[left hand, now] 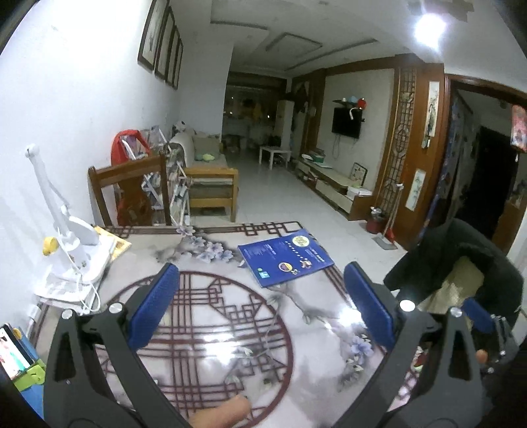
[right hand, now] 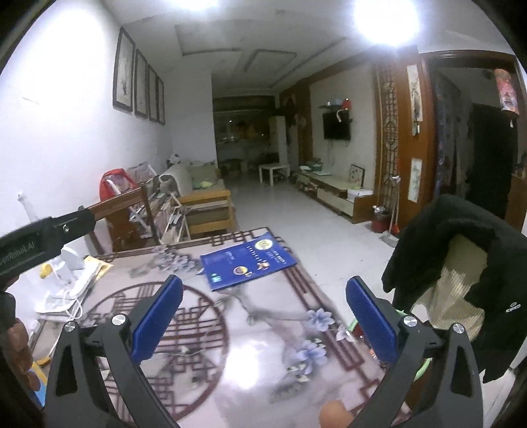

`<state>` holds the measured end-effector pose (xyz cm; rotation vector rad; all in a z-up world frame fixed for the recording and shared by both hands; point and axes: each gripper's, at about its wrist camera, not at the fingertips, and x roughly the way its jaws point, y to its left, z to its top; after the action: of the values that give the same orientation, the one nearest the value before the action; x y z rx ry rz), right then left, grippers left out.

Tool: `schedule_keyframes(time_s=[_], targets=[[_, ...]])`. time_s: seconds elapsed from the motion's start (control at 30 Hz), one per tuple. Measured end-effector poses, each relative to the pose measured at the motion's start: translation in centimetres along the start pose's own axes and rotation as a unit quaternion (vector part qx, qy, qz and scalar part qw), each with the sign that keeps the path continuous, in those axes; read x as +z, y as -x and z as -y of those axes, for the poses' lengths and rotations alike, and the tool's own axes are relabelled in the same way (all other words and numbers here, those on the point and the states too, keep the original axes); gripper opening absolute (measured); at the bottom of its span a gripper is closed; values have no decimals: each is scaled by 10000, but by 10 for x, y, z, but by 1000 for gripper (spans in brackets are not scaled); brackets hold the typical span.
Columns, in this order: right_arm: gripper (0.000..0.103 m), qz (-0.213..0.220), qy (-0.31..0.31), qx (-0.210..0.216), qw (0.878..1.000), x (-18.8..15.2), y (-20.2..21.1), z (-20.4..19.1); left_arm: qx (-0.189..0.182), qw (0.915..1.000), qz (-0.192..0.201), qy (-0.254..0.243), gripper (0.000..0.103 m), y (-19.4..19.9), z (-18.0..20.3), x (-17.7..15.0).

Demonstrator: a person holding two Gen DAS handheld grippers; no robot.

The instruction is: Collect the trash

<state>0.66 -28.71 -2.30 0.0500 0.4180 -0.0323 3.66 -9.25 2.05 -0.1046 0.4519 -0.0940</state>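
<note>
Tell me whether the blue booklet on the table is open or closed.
Closed. The blue booklet lies flat on the table with its printed cover up and no inner pages showing; the right wrist view shows the same.

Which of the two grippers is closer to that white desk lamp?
Left. The left gripper hovers over the table just right of the white desk lamp; the right gripper sits farther right, near the black jacket.

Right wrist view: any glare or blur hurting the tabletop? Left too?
Right wrist: ceiling light blown out, glare patch on the table, pattern smeared by blur. Left wrist: light flares, glare streaks on the table, blue booklet readable; fisheye bends walls in both.
</note>
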Motion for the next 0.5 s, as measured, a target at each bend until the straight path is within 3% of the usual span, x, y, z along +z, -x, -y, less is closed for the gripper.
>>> schedule_keyframes(time_s=[0.13,0.5], targets=[[96,16,112,3,9999,1,7,-12,-77,9996,-109,229,98,1,-11,3],[96,8,129,-42,9999,1,12,-17,-141,9994,-128,274,98,1,-18,0]])
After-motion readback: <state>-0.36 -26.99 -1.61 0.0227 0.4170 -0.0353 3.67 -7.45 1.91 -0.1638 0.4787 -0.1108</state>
